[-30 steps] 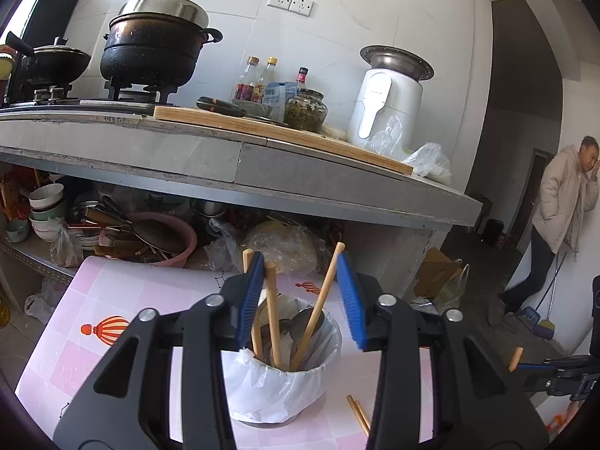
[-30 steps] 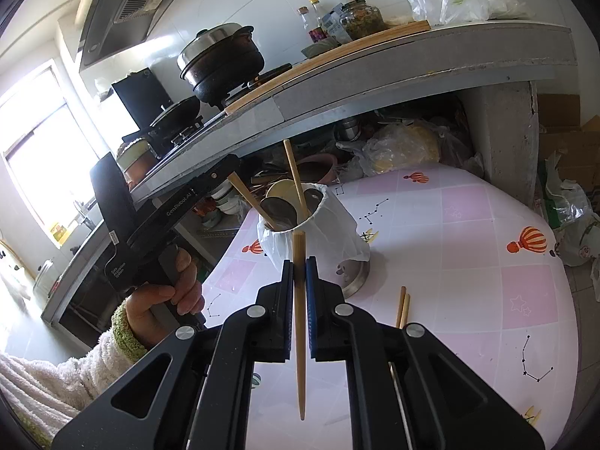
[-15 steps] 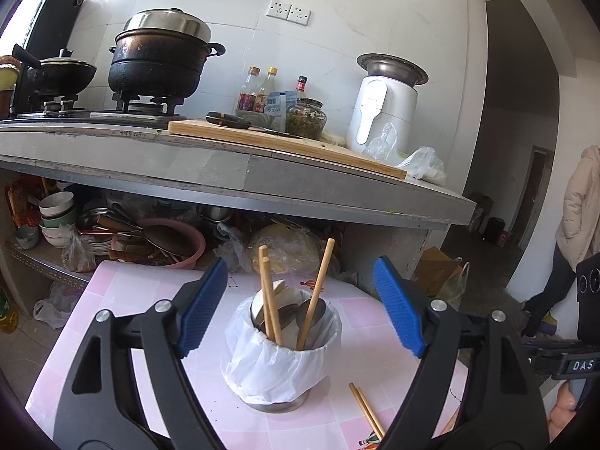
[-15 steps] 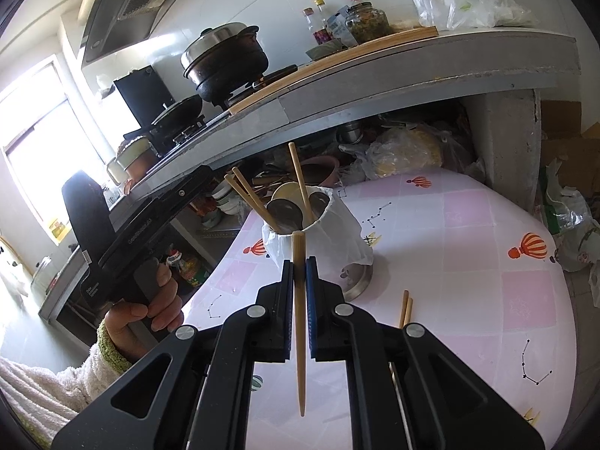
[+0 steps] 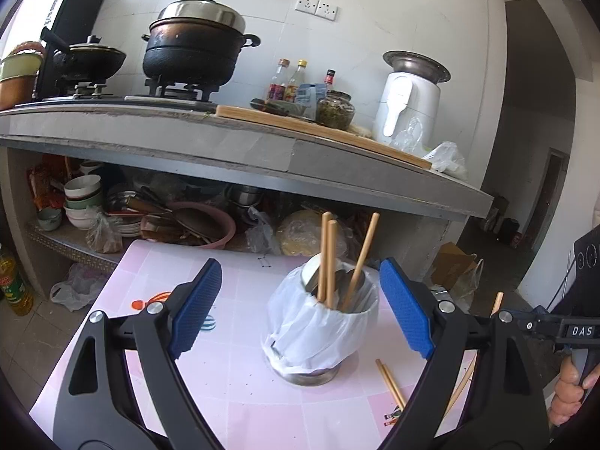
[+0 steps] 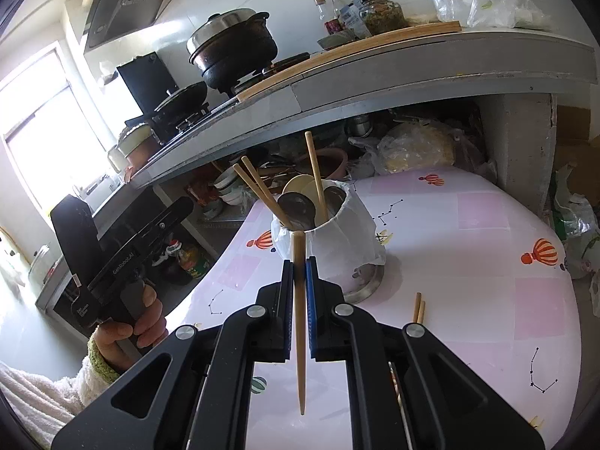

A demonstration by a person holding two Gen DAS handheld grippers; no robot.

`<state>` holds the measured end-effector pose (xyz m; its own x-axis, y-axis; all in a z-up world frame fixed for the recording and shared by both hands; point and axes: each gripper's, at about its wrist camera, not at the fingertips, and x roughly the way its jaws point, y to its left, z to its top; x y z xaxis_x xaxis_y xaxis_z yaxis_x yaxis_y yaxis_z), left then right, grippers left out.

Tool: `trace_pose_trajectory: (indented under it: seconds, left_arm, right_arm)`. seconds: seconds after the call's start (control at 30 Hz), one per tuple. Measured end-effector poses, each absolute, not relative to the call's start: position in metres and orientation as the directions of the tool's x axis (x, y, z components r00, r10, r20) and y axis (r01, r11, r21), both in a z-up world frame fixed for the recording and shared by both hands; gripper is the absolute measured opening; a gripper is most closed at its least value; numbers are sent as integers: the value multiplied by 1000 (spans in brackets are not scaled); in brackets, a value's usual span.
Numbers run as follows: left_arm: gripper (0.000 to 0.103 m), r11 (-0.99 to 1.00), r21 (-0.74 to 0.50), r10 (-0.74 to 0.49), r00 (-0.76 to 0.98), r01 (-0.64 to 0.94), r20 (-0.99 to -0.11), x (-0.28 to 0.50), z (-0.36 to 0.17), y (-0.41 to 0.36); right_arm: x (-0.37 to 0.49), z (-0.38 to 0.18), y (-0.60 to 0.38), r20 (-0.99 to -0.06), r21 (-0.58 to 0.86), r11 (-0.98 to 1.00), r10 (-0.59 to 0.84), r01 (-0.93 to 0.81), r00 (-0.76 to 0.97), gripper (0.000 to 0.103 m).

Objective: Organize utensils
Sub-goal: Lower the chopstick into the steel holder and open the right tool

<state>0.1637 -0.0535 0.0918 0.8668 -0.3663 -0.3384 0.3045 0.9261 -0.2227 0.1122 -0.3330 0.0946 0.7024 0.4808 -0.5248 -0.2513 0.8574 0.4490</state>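
Observation:
A metal utensil holder lined with a white plastic bag (image 5: pixel 318 322) (image 6: pixel 337 240) stands on the pink table (image 5: pixel 232 386). It holds three wooden chopsticks (image 5: pixel 325 258) (image 6: pixel 315 180) and some spoons (image 6: pixel 300 202). My left gripper (image 5: pixel 300 300) is open and empty, pulled back in front of the holder. My right gripper (image 6: pixel 299 266) is shut on a single wooden chopstick (image 6: pixel 299 322), held upright just short of the holder. Two loose chopsticks (image 5: pixel 392 382) (image 6: pixel 418 307) lie on the table right of the holder.
A concrete counter (image 5: pixel 262 150) overhangs the table's far side, carrying pots (image 5: pixel 195 48), bottles and a cutting board. Bowls, pans and bags (image 5: pixel 112 210) crowd the shelf beneath it. The table edges drop to the floor left and right.
My left gripper opened, released a chopstick into the holder and drew back. My right gripper, with its chopstick, moved slightly closer to the holder.

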Motion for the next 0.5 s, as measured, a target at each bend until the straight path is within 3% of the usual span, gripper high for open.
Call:
trace_pose_trajectory:
  seconds: [0.5]
  left_arm:
    - [83,951,-262,-268,858,163,-439,159,55,2]
  right_arm:
    - [161,123,-311,-517,419,851,510,-316,687,7]
